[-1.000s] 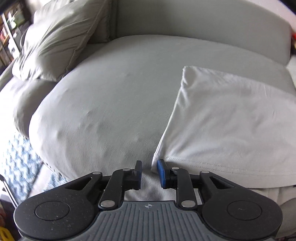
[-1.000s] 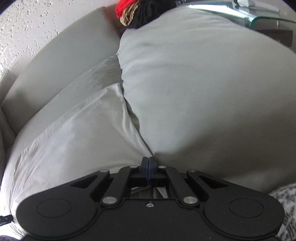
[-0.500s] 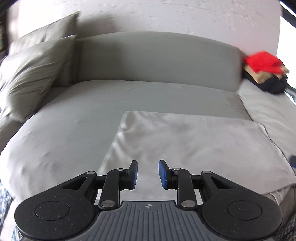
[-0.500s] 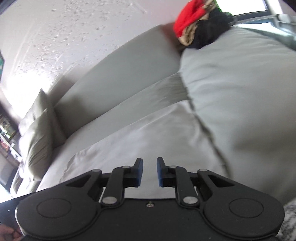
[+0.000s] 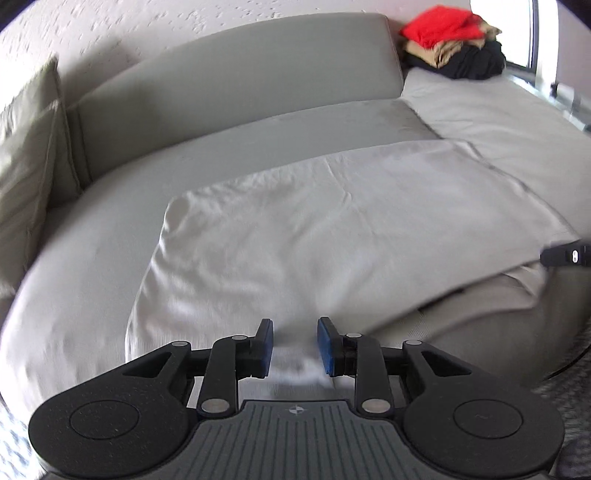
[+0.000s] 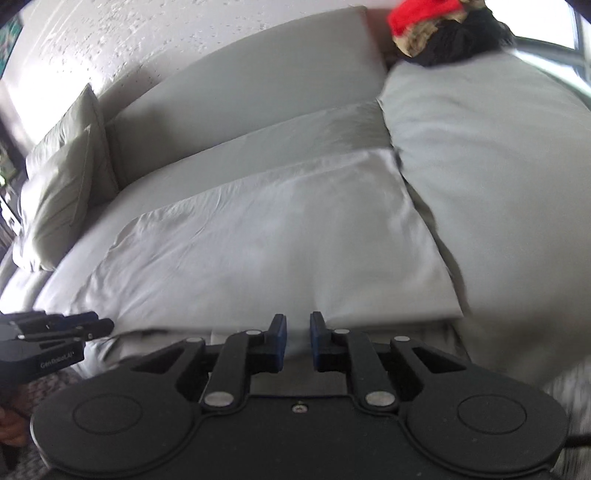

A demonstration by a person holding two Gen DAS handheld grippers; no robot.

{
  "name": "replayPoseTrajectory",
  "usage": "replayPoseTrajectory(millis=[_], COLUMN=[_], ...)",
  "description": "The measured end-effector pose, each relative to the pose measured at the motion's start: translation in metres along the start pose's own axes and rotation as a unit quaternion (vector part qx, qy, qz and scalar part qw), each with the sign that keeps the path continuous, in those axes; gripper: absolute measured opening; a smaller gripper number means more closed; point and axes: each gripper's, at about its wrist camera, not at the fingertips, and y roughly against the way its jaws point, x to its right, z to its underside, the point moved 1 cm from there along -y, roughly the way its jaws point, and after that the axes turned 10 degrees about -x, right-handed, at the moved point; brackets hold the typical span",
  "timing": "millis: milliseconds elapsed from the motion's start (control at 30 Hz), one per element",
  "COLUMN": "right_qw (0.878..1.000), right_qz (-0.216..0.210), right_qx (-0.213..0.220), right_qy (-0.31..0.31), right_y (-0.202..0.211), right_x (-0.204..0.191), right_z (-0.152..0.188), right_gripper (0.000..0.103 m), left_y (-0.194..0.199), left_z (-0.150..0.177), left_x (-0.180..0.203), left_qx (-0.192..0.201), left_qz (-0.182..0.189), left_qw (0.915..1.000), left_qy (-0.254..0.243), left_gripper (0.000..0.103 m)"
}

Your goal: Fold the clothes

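Note:
A pale, flat-folded garment (image 5: 332, 236) (image 6: 277, 240) lies spread on the grey sofa seat (image 5: 92, 240). My left gripper (image 5: 293, 347) hovers open over the garment's near edge, and white cloth shows in the gap between its blue pads. In the right wrist view the left gripper (image 6: 74, 326) reaches in from the left edge. My right gripper (image 6: 297, 338) is over the garment's near edge farther right. Its jaws are closing with a gap still between the pads, and no cloth is pinched. The right gripper's tip (image 5: 565, 254) shows at the garment's right corner.
A pile of red, tan and black clothes (image 5: 454, 44) (image 6: 443, 29) sits at the back right of the sofa. A grey cushion (image 5: 26, 166) (image 6: 62, 184) leans at the left end. The backrest (image 5: 240, 74) runs behind, and a second seat section (image 5: 517, 129) adjoins on the right.
The right gripper went from shut to parted. Both grippers swung from the garment's side edges to face its near edge, so the whole garment and the clothes pile came into view.

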Motion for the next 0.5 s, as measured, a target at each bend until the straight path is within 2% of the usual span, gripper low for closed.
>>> replayPoseTrajectory(millis=[67, 133, 167, 200, 267, 400, 500], right_qw=[0.999, 0.997, 0.994, 0.991, 0.983, 0.963, 0.948], right_qz=[-0.017, -0.051, -0.068, -0.084, -0.113, -0.164, -0.198], right_qx=[-0.005, 0.013, 0.025, 0.037, 0.047, 0.033, 0.012], right_qy=[-0.027, -0.062, -0.078, -0.097, -0.140, -0.213, -0.250], right_y=[0.011, 0.018, 0.020, 0.021, 0.019, 0.009, -0.002], right_x=[0.010, 0.021, 0.026, 0.031, 0.042, 0.057, 0.060], right_z=[0.010, 0.013, 0.012, 0.010, 0.007, 0.006, 0.005], right_gripper=[0.014, 0.017, 0.025, 0.037, 0.046, 0.046, 0.046], left_y=[0.011, 0.020, 0.020, 0.020, 0.015, 0.008, 0.005], left_z=[0.009, 0.014, 0.014, 0.012, 0.007, -0.002, -0.004], left_x=[-0.010, -0.017, -0.019, -0.020, -0.023, -0.020, -0.014], left_qx=[0.015, 0.037, 0.043, 0.045, 0.036, 0.024, 0.022], left_qz=[0.022, 0.030, 0.031, 0.034, 0.045, 0.066, 0.067], left_qw=[0.9994, 0.9977, 0.9967, 0.9956, 0.9936, 0.9912, 0.9919], left_qy=[0.024, 0.048, 0.062, 0.075, 0.097, 0.112, 0.105], left_gripper=[0.028, 0.035, 0.037, 0.040, 0.041, 0.041, 0.041])
